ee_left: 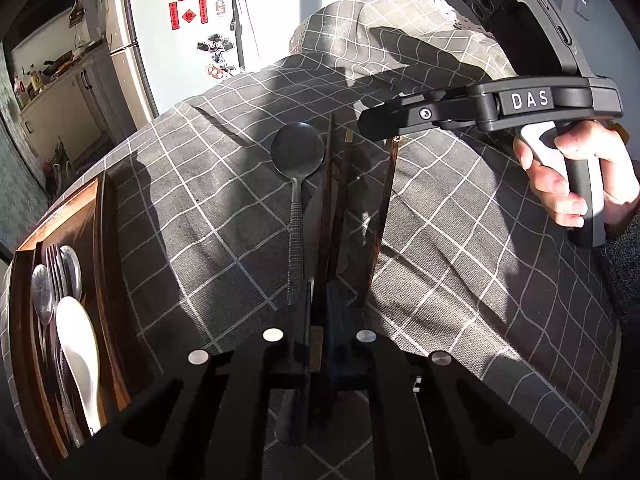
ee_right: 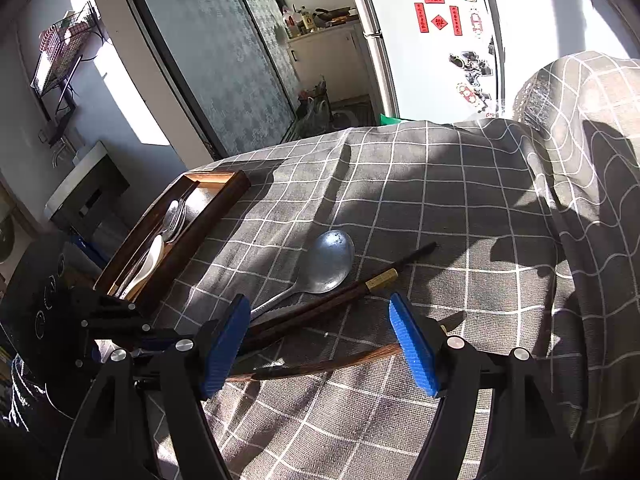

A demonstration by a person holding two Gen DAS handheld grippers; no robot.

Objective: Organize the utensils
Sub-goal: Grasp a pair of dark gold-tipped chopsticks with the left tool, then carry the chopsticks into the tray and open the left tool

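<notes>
A metal spoon [ee_left: 297, 152] [ee_right: 326, 262] and several dark wooden chopsticks [ee_left: 340, 200] [ee_right: 352, 288] lie on the grey checked tablecloth. My left gripper [ee_left: 318, 356] is shut on the near ends of the chopsticks, low over the cloth. One chopstick [ee_left: 382, 220] [ee_right: 320, 366] lies apart to the right. My right gripper [ee_right: 320, 346] is open, its blue pads [ee_right: 412, 344] on either side of that lone chopstick; it also shows in the left wrist view [ee_left: 376, 122]. A wooden tray [ee_left: 106, 216] [ee_right: 224, 196] at the left holds spoons, forks and a white ceramic spoon [ee_left: 78, 344] [ee_right: 148, 264].
A cloth-covered hump [ee_left: 400, 28] [ee_right: 580, 92] rises at the far right of the table. A fridge with magnets [ee_left: 192, 20] [ee_right: 440, 40] stands beyond the far edge. The table edge runs just past the tray on the left.
</notes>
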